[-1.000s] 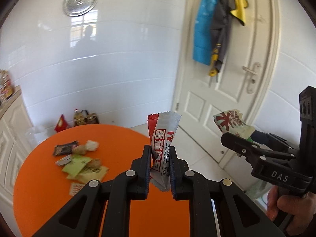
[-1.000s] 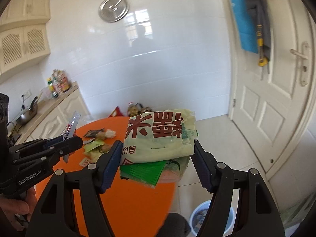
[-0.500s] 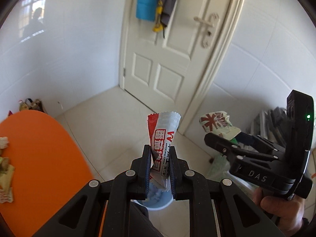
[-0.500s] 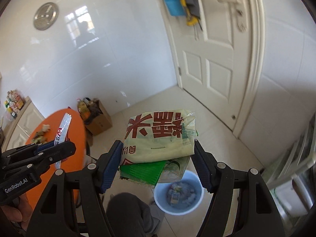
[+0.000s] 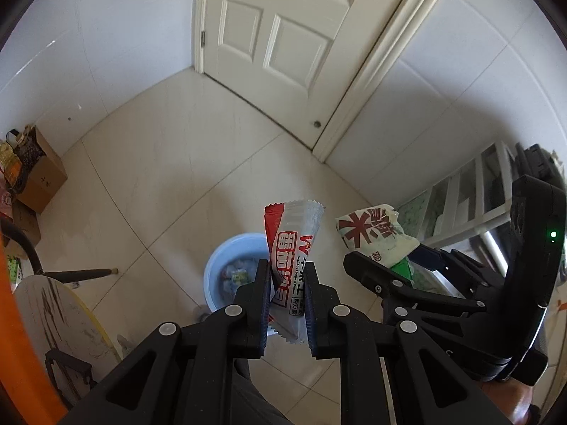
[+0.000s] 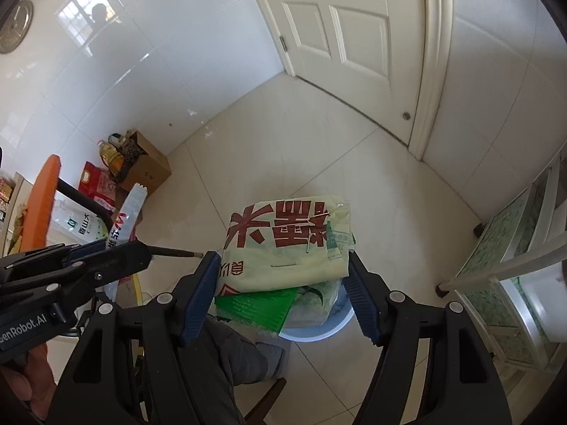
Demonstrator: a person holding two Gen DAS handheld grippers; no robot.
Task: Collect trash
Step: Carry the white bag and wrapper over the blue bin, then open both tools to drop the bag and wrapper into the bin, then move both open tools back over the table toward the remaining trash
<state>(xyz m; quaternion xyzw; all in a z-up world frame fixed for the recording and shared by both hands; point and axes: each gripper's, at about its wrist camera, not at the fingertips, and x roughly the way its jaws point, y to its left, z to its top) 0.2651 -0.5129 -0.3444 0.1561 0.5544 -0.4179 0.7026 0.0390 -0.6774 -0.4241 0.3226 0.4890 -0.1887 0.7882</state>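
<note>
A red and white snack wrapper [image 5: 292, 226] stands upright between the pads of my left gripper [image 5: 285, 272], which is shut on it. Straight below it on the floor sits a light blue bin [image 5: 219, 265] with several pieces of trash inside. My right gripper [image 6: 281, 258] is shut on a pale green bag with red characters [image 6: 283, 237] and a green packet [image 6: 255, 306] under it. That bundle hides most of the bin [image 6: 319, 333]. In the left wrist view the right gripper [image 5: 354, 258] and its bag [image 5: 368, 233] hang just right of the bin.
The orange table edge [image 5: 14, 336] and a round stool [image 5: 53, 315] lie at the left. A cardboard box [image 6: 145, 168] with bottles stands by the wall. A white door [image 5: 283, 35] is beyond. A glass-shelved rack [image 6: 514, 283] stands at the right. A person's leg [image 6: 230, 361] is below.
Both grippers have swung away from the orange table, tipped downward and sunk over the blue bin on the floor. Each holds its trash as before.
</note>
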